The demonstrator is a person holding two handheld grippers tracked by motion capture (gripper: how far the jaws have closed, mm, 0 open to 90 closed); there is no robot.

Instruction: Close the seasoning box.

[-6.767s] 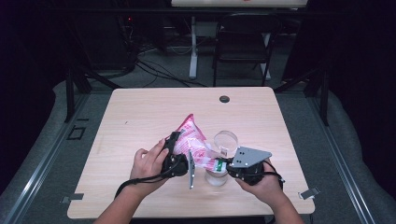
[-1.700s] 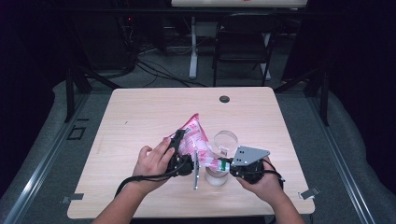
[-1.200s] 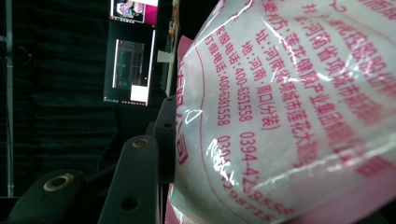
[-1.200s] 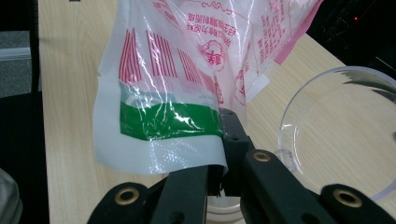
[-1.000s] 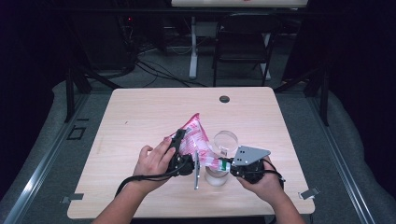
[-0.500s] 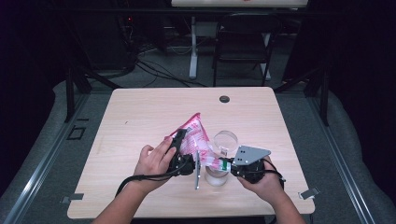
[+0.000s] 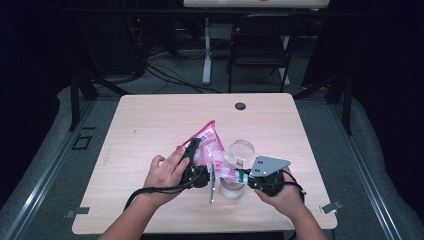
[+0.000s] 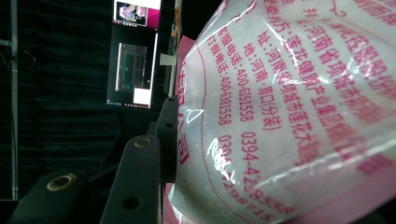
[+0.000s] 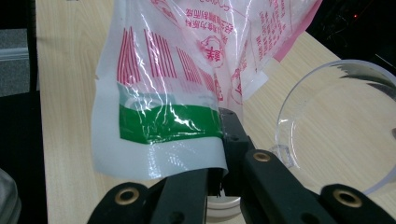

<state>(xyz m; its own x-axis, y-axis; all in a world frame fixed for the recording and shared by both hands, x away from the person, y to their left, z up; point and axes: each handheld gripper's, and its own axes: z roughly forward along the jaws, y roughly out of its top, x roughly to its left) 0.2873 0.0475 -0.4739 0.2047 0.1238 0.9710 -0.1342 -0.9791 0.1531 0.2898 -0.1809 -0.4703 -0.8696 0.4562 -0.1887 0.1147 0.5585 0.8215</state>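
While the person's two hands are staying over the near part of the table (image 7: 150,130), the left gripper (image 7: 196,165) is clamping the bulging middle of the pink-and-white bag (image 7: 210,146), its jaws partly apart with the film pressing against them. The right gripper (image 7: 239,176) is pinching the bag's green-striped lower corner (image 9: 168,122) between jaws that are closing fully on it. Just beyond those fingertips, the clear cup (image 7: 242,150) is standing beside the bag.

My left hand-held gripper (image 7: 201,161) lies on its side, jaws part-open and clamped. My right hand-held gripper (image 7: 239,176) faces it, jaws pinched tight. Both forearms come in low.
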